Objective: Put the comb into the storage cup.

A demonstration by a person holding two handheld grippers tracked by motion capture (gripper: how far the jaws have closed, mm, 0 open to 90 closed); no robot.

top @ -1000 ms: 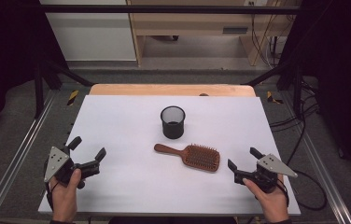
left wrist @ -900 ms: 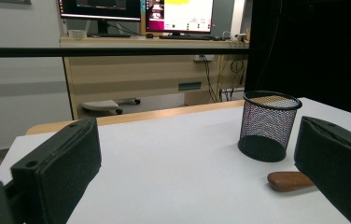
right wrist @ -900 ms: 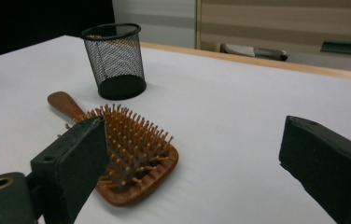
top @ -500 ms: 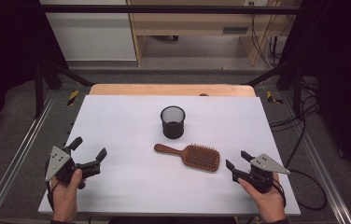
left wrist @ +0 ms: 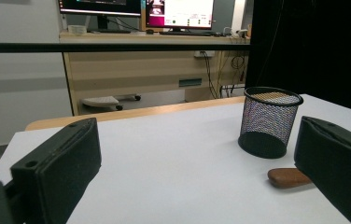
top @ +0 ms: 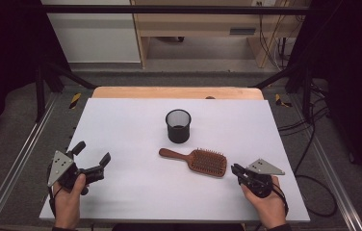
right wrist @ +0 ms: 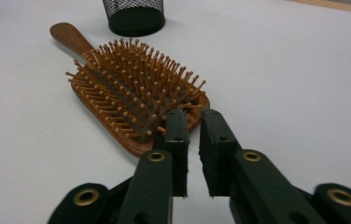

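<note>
Right gripper (top: 237, 169) jaws just closing near-shut, nothing between, beside hairbrush (top: 209, 161); left gripper (top: 92, 161) gaping, empty. We are still needing grasp; brush lying near cup (top: 178, 125).

A lab or research office is being shown: a white table top (top: 121, 125) framed by aluminium rails (top: 15, 163) is being flanked by black curtains (top: 352, 72), while lit computer monitors (left wrist: 178, 13) on a pale wooden desk (left wrist: 155, 60) are being displayed at the upper centre.
</note>
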